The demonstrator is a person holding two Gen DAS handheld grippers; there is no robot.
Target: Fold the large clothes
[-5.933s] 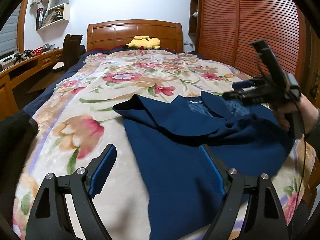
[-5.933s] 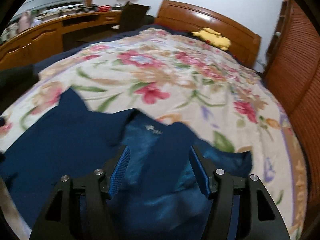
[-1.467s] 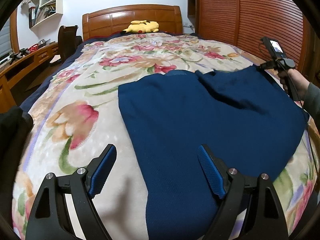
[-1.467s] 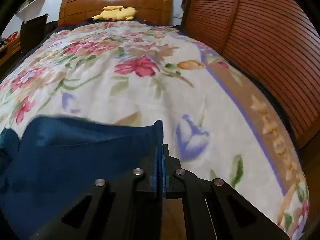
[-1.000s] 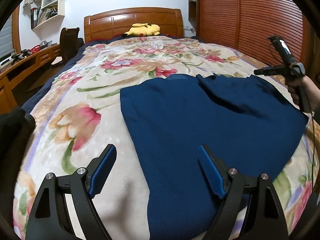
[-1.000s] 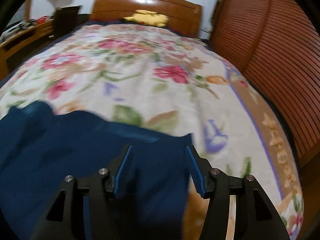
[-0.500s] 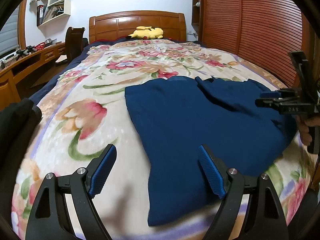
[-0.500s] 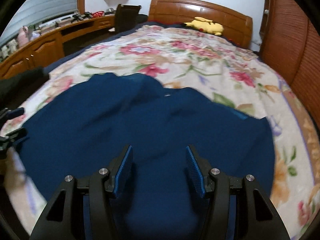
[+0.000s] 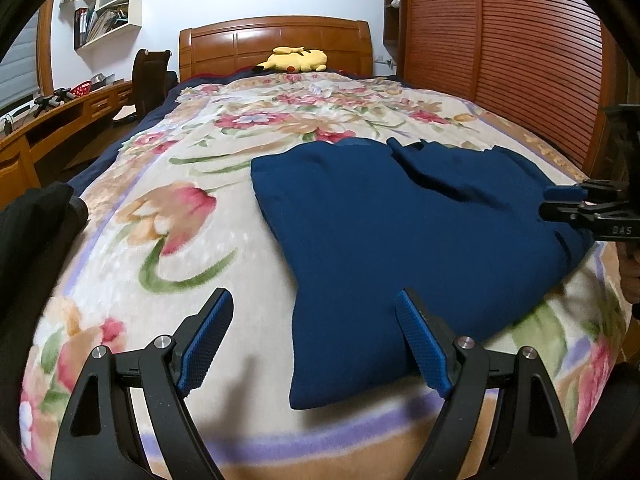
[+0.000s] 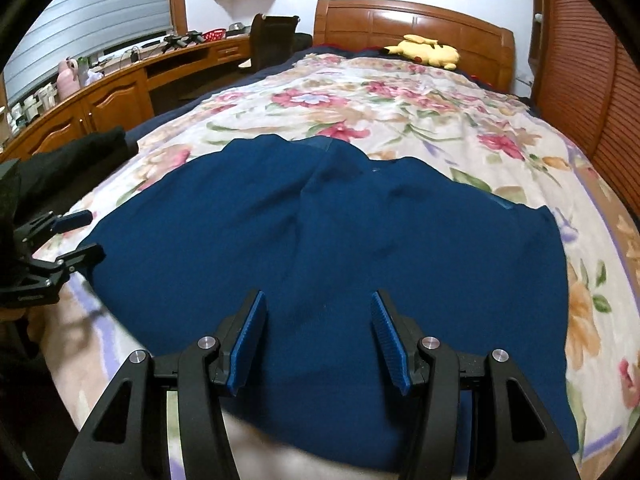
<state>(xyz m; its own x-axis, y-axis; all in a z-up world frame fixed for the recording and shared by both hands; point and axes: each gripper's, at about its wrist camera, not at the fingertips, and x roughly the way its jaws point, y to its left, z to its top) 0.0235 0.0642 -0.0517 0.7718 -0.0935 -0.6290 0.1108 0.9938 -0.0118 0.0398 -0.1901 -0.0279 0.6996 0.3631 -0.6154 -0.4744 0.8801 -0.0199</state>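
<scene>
Left wrist view: left tool (image 9: pixel 312 340), jaws wide apart, nothing between pads, hovering over near left corner of sweater (image 9: pixel 400 232). Sweater: navy knit, spread flat on floral blanket (image 9: pixel 168 216) across near half of bed (image 9: pixel 276 40), a fold ridge toward its far right. Right tool (image 9: pixel 560 200) at sweater's right edge, seen side-on; lettering "DAS" legible on its black body. Yellow plush (image 9: pixel 294 60) at headboard. Black garment (image 9: pixel 36 224) at bed's left edge. Bench (image 9: pixel 52 120) along left wall, red basket (image 9: pixel 82 89) on it.

Right wrist view: right tool (image 10: pixel 318 340), jaws partly apart, empty, above sweater (image 10: pixel 340 232) near its front hem. Left tool (image 10: pixel 76 236) at sweater's left edge, jaws parted. Collar tag too small to read.
</scene>
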